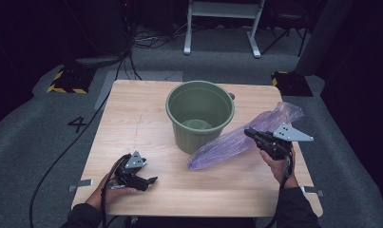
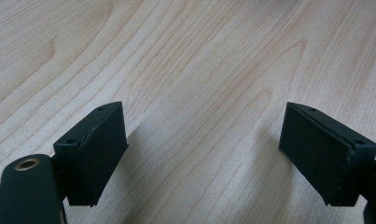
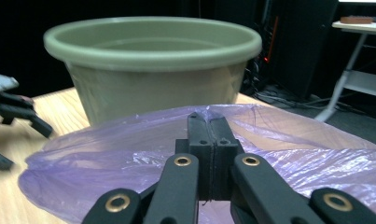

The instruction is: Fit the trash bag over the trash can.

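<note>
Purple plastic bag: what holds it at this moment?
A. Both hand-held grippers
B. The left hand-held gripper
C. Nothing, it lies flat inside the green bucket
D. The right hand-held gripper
D: the right hand-held gripper is shut on the purple plastic bag, while the left hand-held gripper stands open over bare table.

Left gripper [image 2: 202, 154] agape, right gripper [image 3: 209, 140] clamped.
</note>
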Motion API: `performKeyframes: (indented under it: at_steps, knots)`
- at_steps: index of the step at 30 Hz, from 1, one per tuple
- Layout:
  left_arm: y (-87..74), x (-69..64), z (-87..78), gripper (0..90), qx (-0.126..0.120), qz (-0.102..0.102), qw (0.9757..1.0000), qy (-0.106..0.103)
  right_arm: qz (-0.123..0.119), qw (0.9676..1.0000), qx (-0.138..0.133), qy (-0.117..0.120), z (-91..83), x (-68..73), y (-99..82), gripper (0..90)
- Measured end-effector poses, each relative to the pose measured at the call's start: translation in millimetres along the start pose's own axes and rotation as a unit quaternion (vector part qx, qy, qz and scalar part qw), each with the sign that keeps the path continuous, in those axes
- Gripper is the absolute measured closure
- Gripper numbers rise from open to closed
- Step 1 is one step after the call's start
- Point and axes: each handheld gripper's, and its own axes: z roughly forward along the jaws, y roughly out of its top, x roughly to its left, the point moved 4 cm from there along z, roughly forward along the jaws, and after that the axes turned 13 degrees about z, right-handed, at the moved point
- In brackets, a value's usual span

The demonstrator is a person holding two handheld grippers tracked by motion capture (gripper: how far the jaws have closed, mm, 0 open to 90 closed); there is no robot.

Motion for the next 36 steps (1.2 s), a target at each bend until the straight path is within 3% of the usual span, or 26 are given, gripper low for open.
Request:
performKeyframes:
  at_steps: [4, 27, 36]
  knots:
    - [0.0, 0.0, 0.0, 14.4, 0.0, 0.0, 1.0, 0.0, 0.011, 0.9997, -0.012, 0.017, -0.5, 2.9, 7.1, 90.0]
    - [0.2, -0.3, 0.0, 14.6, 0.001, 0.001, 1.0, 0.002, -0.021, 0.9987, -0.042, 0.019, -9.7, 15.6, 47.2, 90.0]
    - [8.8, -6.7, -2.0, 16.0, 0.007, 0.018, 0.9995, -0.024, -0.029, 0.9981, -0.054, 0.011, -14.3, 18.2, 65.3, 90.0]
